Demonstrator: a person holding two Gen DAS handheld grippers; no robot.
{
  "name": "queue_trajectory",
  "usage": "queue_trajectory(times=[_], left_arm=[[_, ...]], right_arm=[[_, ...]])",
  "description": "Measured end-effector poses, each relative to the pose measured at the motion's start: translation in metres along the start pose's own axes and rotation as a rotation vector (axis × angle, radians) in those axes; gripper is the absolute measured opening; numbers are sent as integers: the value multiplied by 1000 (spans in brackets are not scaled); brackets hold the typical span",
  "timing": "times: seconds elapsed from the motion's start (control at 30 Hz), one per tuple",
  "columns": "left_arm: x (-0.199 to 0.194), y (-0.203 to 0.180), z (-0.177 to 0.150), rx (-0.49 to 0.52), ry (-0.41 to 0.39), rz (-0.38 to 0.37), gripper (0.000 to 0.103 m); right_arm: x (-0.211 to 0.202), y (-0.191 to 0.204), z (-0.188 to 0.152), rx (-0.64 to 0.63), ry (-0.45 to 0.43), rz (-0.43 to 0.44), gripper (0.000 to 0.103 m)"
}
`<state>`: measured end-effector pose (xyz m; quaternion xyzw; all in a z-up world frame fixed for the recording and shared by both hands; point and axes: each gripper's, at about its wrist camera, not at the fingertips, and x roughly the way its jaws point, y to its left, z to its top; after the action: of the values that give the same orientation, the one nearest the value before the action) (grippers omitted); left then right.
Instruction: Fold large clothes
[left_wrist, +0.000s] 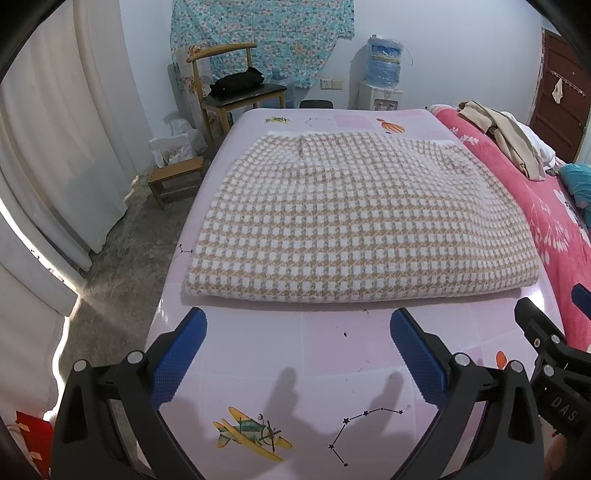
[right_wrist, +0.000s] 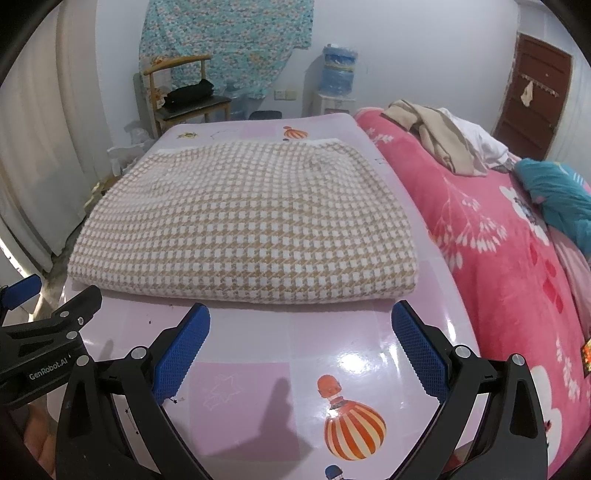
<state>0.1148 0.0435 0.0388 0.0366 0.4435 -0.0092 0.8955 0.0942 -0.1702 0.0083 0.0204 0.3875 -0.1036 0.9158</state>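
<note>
Fabric is lying flat on the pink table (left_wrist: 258, 354): a checked garment (left_wrist: 354, 221), already doubled over, with its thick folded edge nearest the grippers. The left gripper (left_wrist: 297, 347) and the right gripper (right_wrist: 301, 343) are both hovering just short of that edge, jaws spread wide and holding nothing. To fold again cleanly, each should probably be pinching all layers at a near corner, lifting together and carrying the edge level toward the far hem, so the stack isn't skewing. The left view is showing the floor, a small wooden stool (left_wrist: 177, 181) and the garment's left edge; the right view is showing more of the pink blanket (right_wrist: 498, 236) and the teal cloth (right_wrist: 557, 199) beside the table.
</note>
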Motion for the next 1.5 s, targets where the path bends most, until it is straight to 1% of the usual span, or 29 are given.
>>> queue_trajectory(times=[1.5], left_arm=[[-1, 1, 1, -10, -1, -3, 98]], right_arm=[[2, 2, -1, -13, 4, -2, 95]])
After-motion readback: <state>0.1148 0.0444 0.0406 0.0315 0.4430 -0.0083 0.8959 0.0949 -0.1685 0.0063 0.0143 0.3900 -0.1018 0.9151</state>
